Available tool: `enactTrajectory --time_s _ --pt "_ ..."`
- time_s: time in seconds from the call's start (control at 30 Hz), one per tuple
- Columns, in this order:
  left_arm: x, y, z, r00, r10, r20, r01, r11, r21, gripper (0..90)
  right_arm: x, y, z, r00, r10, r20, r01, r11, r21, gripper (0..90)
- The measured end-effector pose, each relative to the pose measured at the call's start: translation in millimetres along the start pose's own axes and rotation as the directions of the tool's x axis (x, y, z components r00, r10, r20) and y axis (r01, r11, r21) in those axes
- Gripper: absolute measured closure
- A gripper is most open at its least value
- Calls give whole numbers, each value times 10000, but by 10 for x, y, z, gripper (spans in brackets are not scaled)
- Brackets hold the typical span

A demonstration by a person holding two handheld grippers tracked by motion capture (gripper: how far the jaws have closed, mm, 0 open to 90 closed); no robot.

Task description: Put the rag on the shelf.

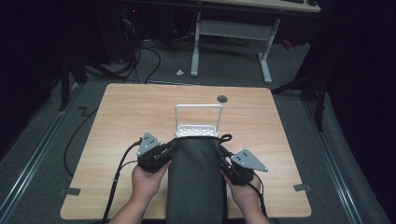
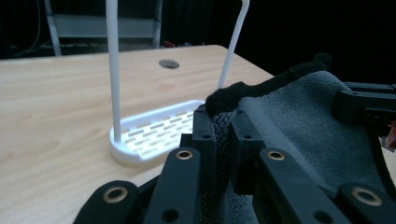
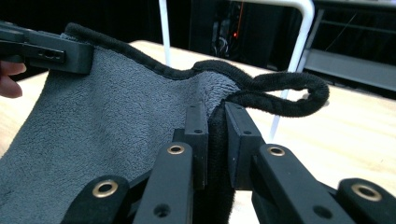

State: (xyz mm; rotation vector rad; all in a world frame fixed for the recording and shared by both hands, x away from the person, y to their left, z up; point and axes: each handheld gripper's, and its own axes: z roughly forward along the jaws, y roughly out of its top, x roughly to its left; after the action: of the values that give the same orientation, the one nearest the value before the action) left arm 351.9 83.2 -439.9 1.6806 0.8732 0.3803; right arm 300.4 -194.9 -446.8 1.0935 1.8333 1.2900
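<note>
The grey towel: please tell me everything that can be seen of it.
The grey towel looks like soft, fuzzy microfibre with a thick black hem and a black hanging loop at one corner. It is held up, stretched between the left gripper and the right gripper, whose jaws pinch its two top corners. It hangs down toward the person, over the table's near edge, just in front of the white rack.

From above your side of the table (image 1: 140, 107), the high view looks forward and down, taking in the whole top. Each gripper view rides low and close behind its own jaws, facing along them. Just past both pairs of jaws you see the same grey towel (image 2: 299, 116) and, beyond it, the white rack (image 3: 303, 28), met from opposite edges.
</note>
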Motion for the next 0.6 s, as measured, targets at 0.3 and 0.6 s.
enactTrajectory --time_s 0.3,0.6 --pt "0 245 -31 9997 193 -131 -199 9988 -450 830 -75 233 -32 10000 -56 5 56 9979 -648 811" --pt "35 490 -102 9986 433 -300 -464 9929 -1099 830 -91 546 -48 9996 -229 159 249 9903 -1367 810"
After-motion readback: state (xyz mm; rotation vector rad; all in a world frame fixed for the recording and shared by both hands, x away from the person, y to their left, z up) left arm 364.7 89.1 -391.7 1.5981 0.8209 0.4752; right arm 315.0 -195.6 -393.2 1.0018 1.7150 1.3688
